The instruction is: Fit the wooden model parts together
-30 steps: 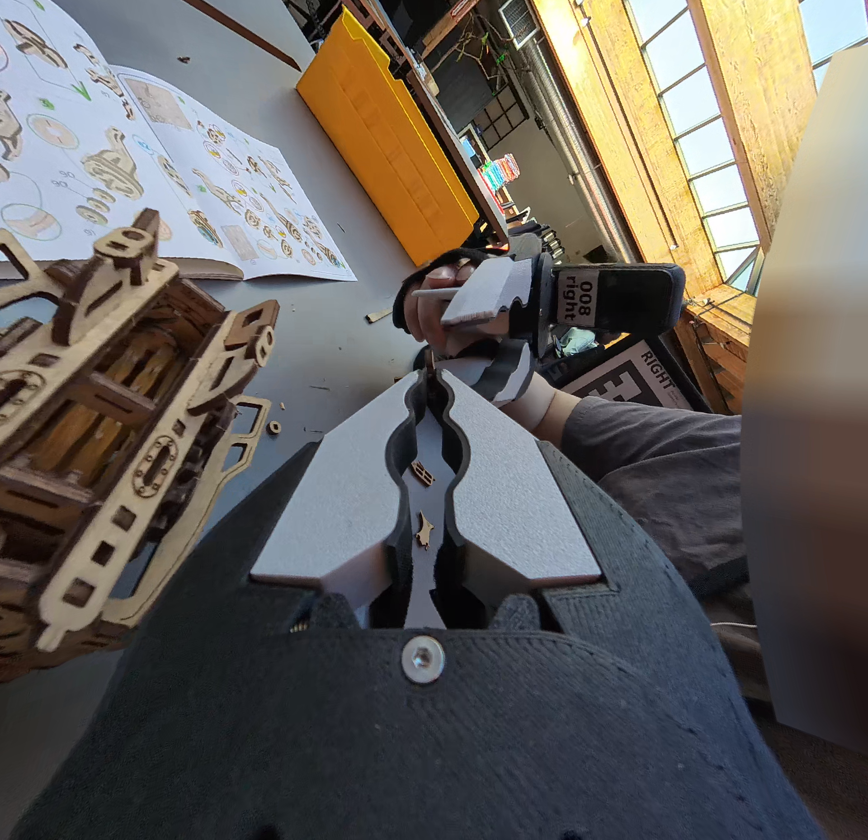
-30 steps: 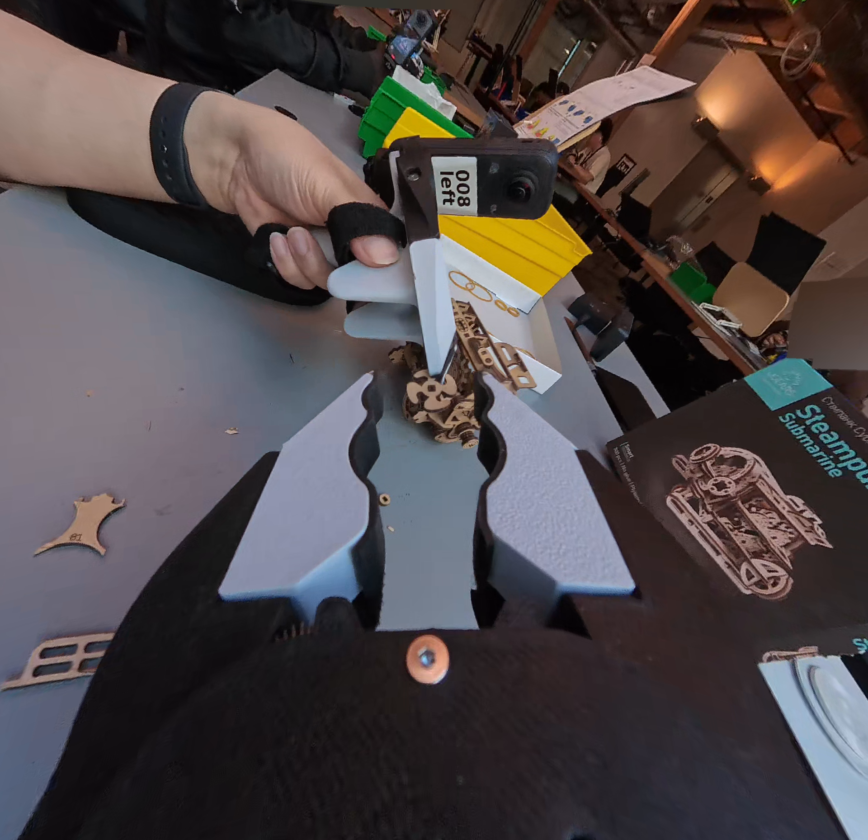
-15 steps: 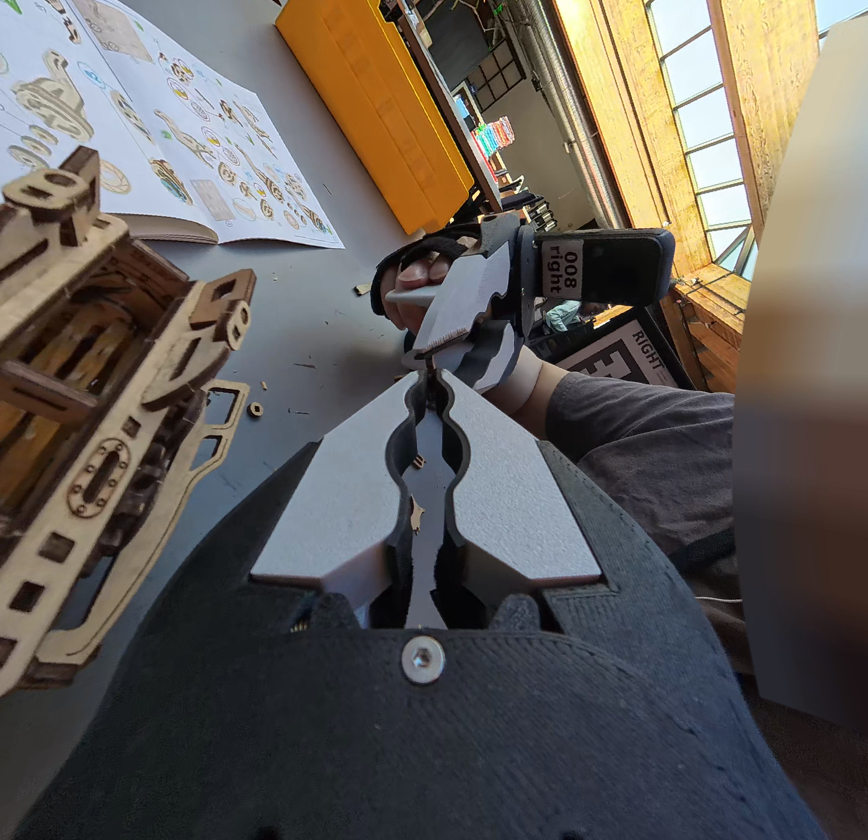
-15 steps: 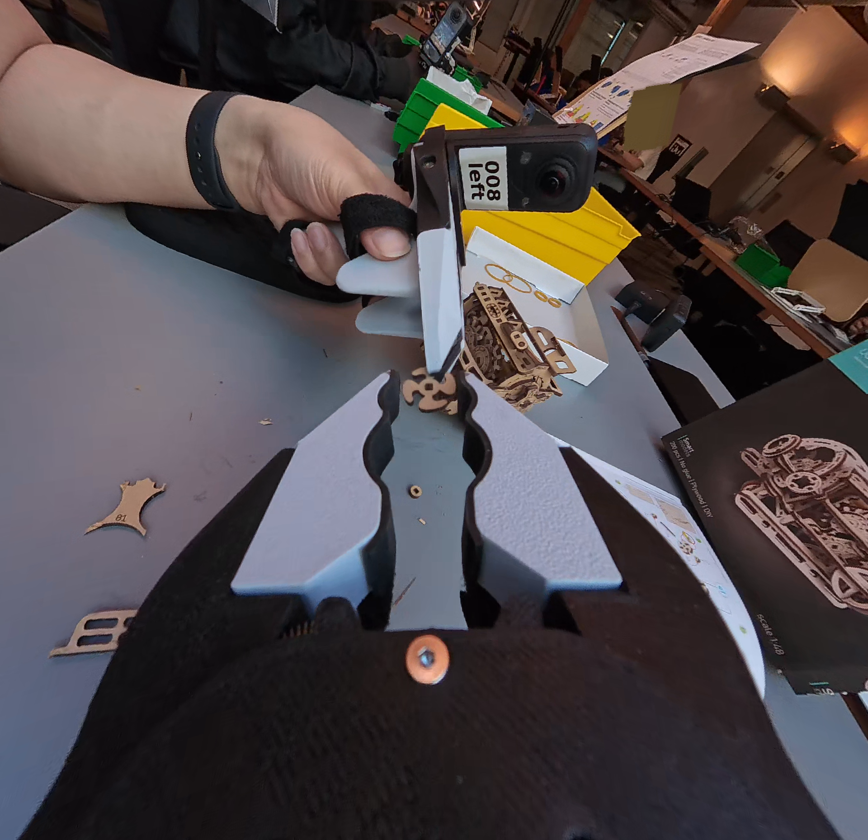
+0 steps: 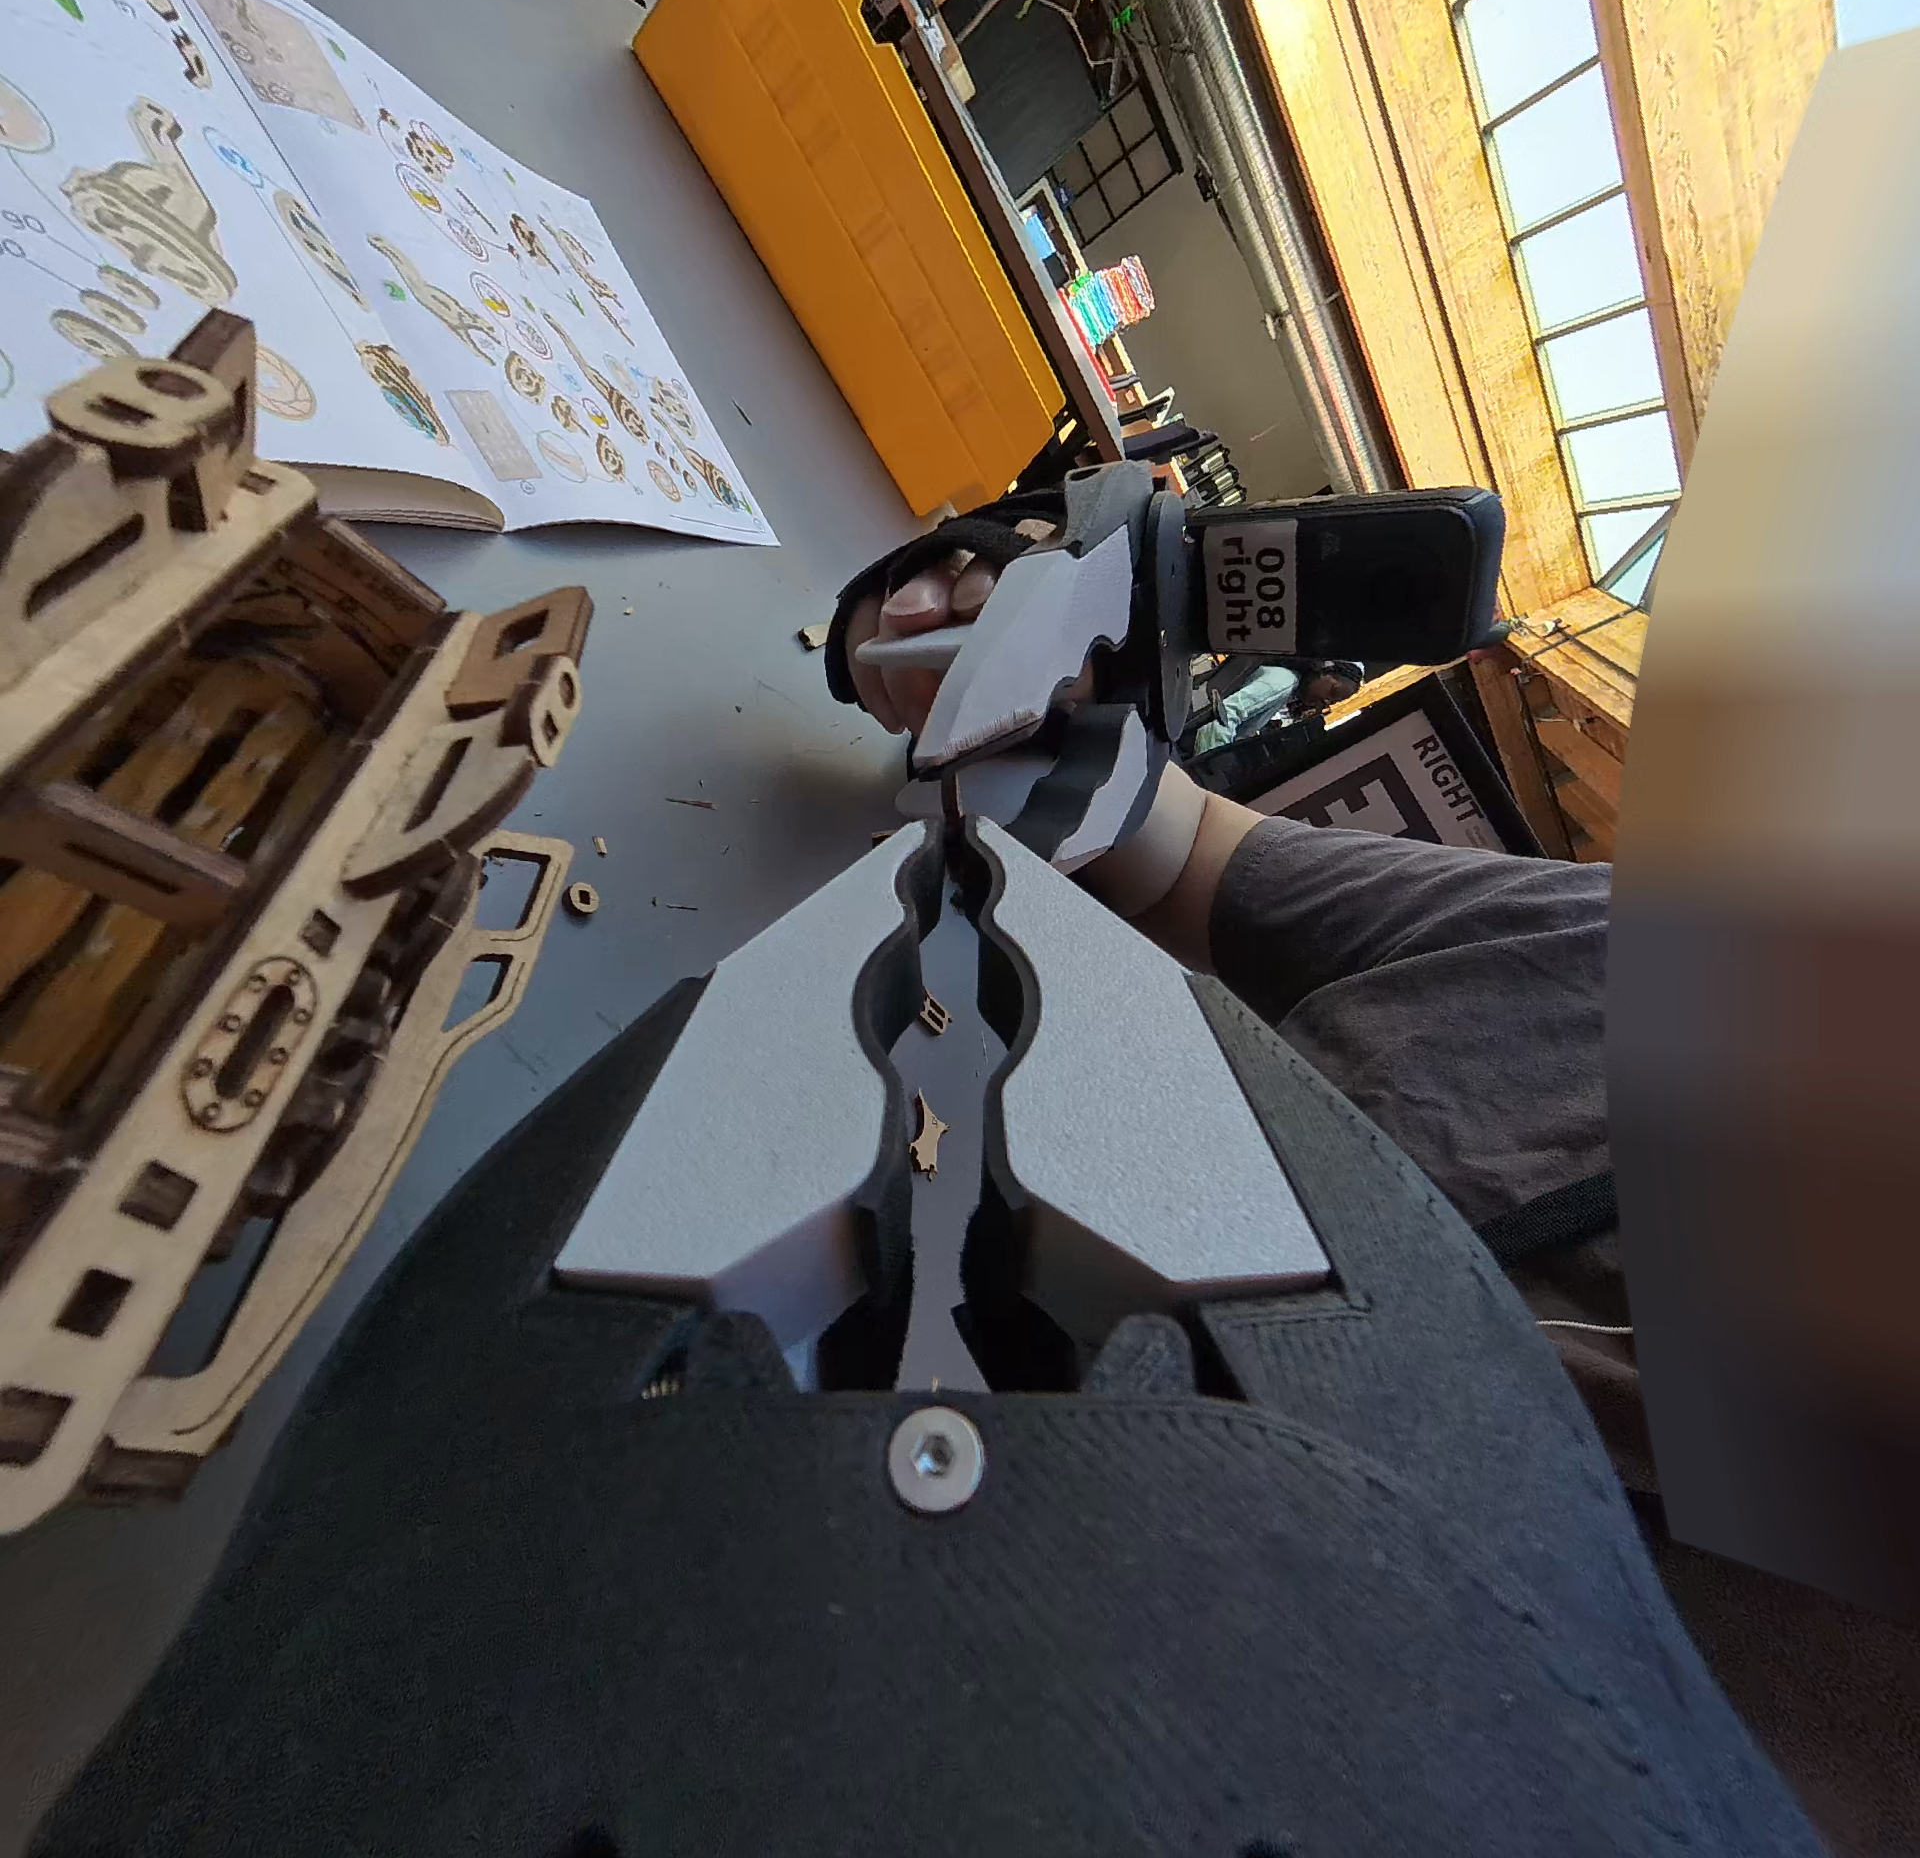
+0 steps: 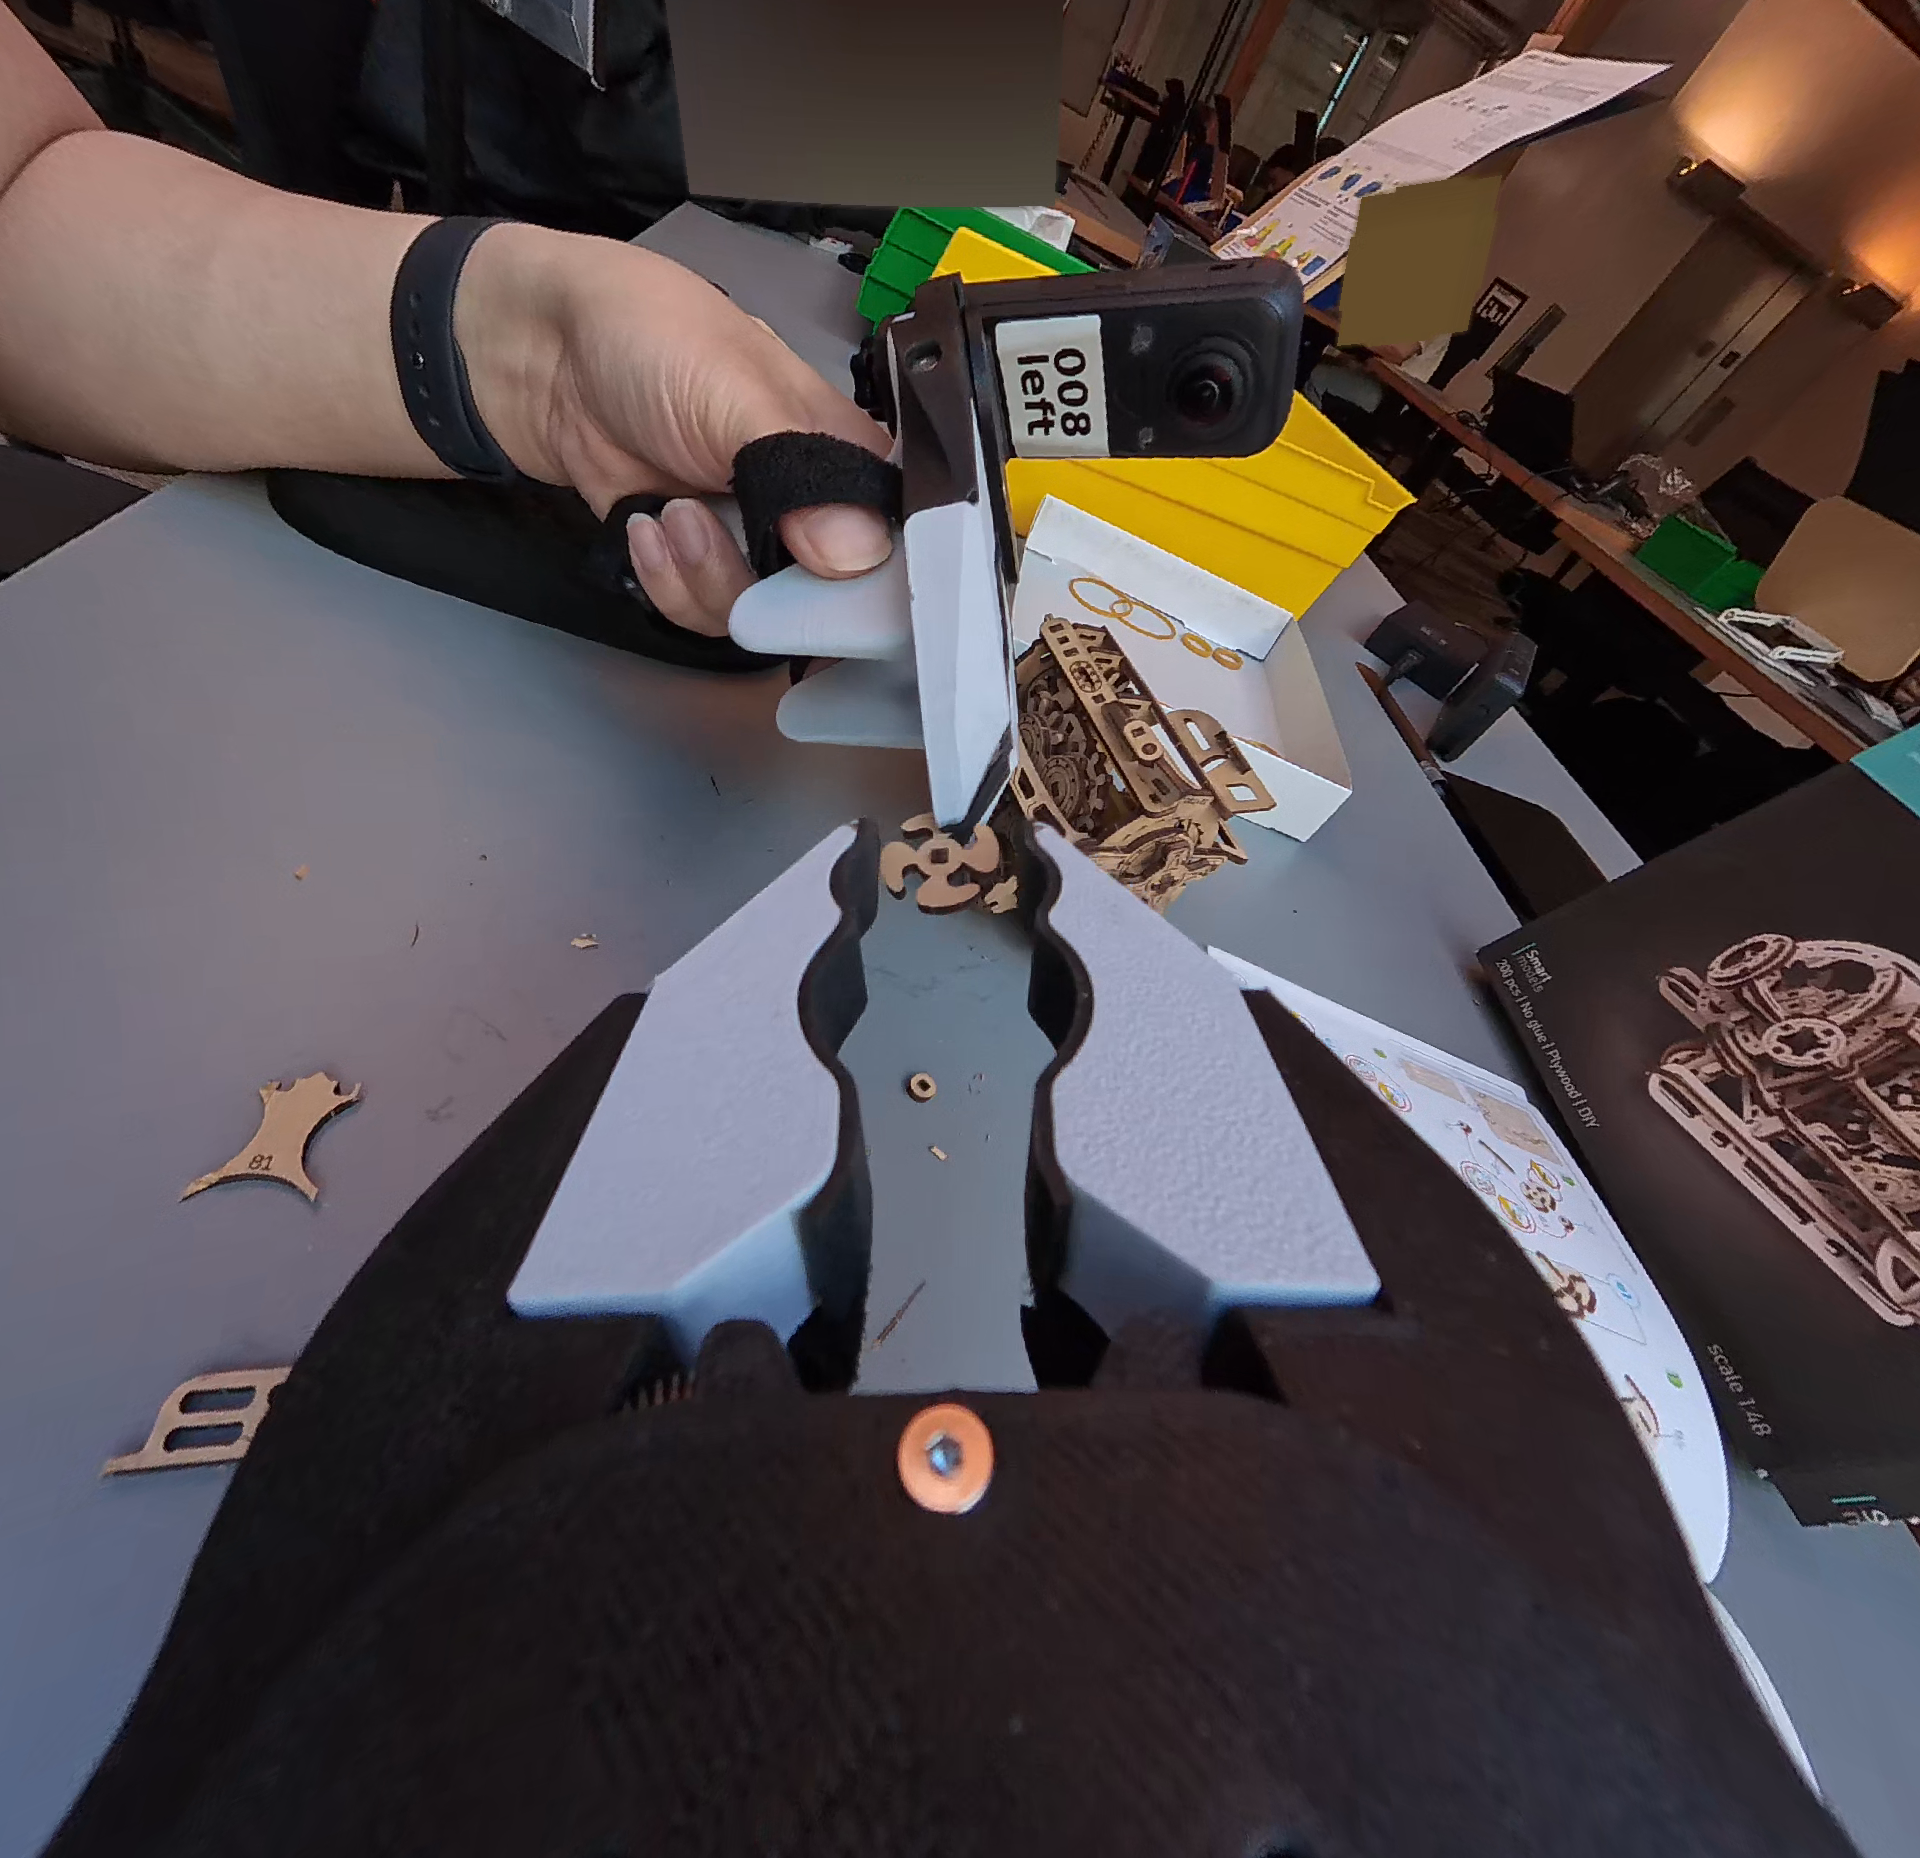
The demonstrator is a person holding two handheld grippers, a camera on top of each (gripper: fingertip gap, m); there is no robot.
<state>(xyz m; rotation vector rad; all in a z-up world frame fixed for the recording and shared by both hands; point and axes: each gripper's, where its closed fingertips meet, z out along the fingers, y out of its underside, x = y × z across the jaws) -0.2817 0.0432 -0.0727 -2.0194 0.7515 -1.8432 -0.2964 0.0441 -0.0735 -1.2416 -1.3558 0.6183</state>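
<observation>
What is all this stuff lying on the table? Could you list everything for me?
Propeller-shaped wooden part: one, tan, between both grippers' tips.
Wooden model: one, tan and brown, on the table, partly built.
Instruction booklet: one, white, open behind the model.
Yellow bin: one, at the far edge.
White tray: one, behind the model.
Black kit box: one, at the right.
Loose wooden offcuts: several, tan, scattered.
Table: one, grey.
Left gripper: shut on the propeller-shaped wooden part.
Right gripper: around the part; contact unclear.
</observation>
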